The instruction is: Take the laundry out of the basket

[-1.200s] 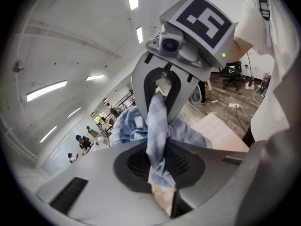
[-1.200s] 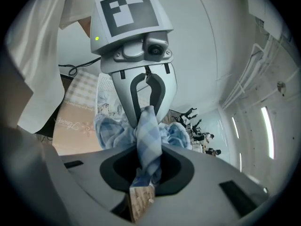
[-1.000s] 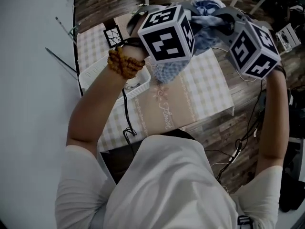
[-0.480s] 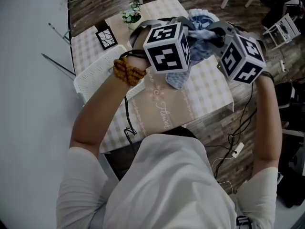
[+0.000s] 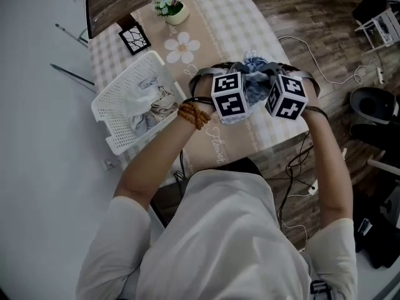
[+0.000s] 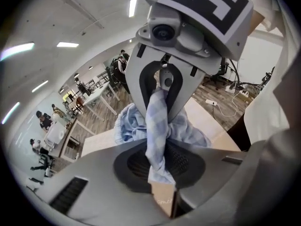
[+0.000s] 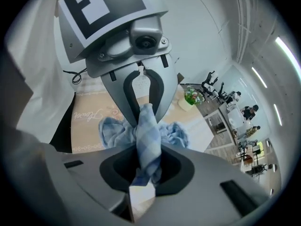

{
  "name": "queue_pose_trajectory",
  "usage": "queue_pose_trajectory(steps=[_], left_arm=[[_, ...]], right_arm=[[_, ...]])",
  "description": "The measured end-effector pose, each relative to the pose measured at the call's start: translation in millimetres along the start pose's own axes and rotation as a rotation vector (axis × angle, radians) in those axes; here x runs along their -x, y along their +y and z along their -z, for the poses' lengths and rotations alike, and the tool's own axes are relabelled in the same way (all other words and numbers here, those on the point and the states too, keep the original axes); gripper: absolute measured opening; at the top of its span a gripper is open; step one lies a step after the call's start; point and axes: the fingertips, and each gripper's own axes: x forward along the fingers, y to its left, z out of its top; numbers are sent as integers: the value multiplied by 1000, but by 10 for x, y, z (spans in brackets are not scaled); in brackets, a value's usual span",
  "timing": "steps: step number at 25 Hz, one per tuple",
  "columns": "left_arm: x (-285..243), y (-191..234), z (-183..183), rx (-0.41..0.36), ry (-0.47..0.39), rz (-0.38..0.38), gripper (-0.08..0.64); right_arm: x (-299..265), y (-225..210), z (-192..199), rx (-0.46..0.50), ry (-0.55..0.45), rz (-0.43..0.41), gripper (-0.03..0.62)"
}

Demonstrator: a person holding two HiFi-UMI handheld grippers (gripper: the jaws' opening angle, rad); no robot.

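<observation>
Both grippers hold one blue checked cloth (image 5: 253,85) bunched between them, low over the table's right front part. In the head view my left gripper (image 5: 242,83) and right gripper (image 5: 266,83) face each other closely, marker cubes toward me. In the left gripper view the cloth (image 6: 157,121) runs from the opposite jaws down into my left gripper (image 6: 159,171), which is shut on it. The right gripper view shows the same: the cloth (image 7: 148,135) is pinched in my right gripper (image 7: 143,173). The white laundry basket (image 5: 111,112) stands at the table's left edge, with pale clothes (image 5: 150,104) inside.
The table (image 5: 219,17) has a checked cover and a beige runner. A small flower pot (image 5: 172,8) and a framed picture (image 5: 133,38) stand at the far end. Cables (image 5: 312,74) and a dark round bin (image 5: 372,108) lie on the wooden floor at right.
Both grippers have come down together with the blue cloth, from high up close to the head camera to just over the table. The basket has not moved.
</observation>
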Motion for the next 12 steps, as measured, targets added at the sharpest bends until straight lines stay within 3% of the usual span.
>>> queue_pose_trajectory(steps=[5, 12], left_arm=[[-681, -245, 348, 100, 35, 54, 80], [-1356, -600, 765, 140, 129, 99, 80]], right_arm=[[-648, 310, 294, -26, 35, -73, 83], [-1328, 740, 553, -64, 49, -186, 83]])
